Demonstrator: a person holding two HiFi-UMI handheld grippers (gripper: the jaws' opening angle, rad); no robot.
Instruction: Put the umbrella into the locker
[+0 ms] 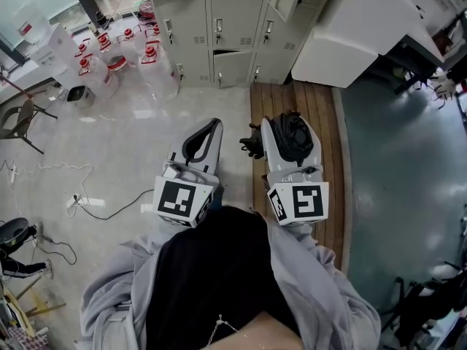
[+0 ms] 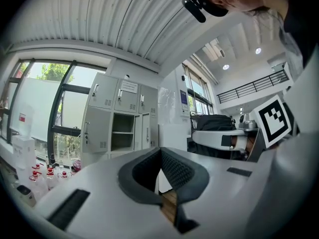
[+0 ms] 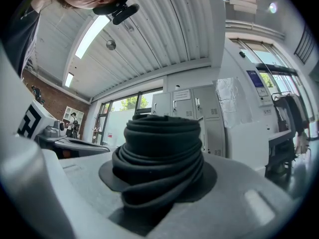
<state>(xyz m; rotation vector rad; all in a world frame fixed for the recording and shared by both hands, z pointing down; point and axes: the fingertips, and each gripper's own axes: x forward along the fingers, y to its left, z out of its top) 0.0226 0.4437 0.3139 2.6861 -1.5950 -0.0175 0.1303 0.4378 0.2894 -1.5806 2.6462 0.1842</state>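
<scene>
Umbrella (image 3: 159,156) is clamped in our right gripper (image 1: 290,126), jaws about half apart on the folded black fabric. Its long axis looks to run along the jaws, aimed at the locker bank (image 1: 233,20) well ahead. Left gripper (image 1: 206,133) is fully closed, empty, just beside. We see one open compartment (image 2: 122,133). Right hand carries, so it delivers.
</scene>
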